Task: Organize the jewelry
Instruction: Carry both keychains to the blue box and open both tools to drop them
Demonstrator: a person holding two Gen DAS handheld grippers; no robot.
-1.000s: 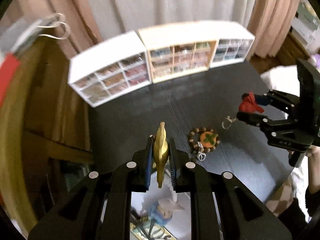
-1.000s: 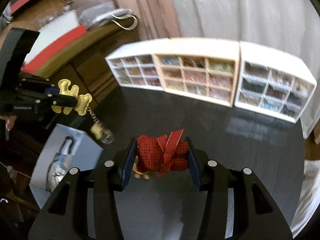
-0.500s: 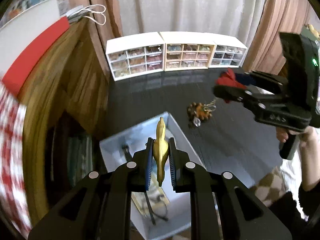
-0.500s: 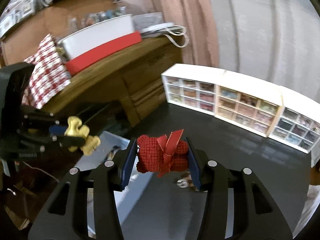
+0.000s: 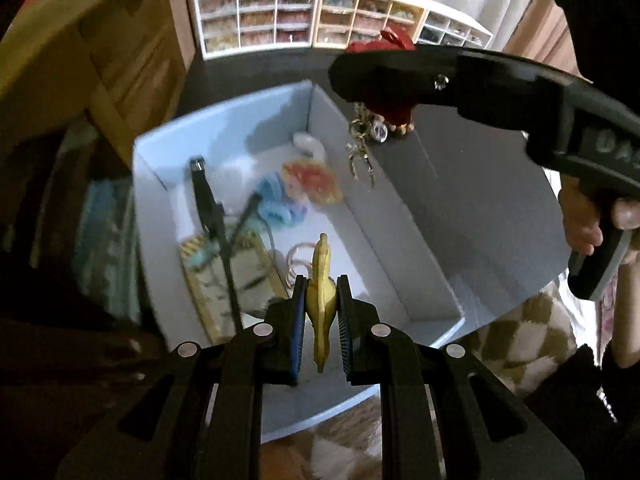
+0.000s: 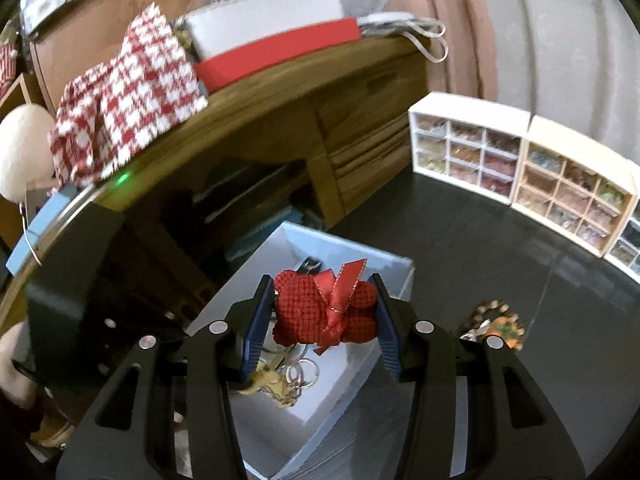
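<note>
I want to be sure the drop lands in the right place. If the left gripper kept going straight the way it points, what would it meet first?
Probably the floor of the open white box, near the loose rings. The left gripper holds a yellow charm; depth is uncertain.

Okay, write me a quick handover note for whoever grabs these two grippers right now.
Left gripper: shut on the yellow charm, over the open white box.
Right gripper: shut on the red knitted charm, at the box's table-side edge; its key chain dangles.
Done: several trinkets and key rings already lie in the box.
Left: drop both charms in, then collect the beaded orange piece from the black table. The drawer units at the back look untouched.
</note>
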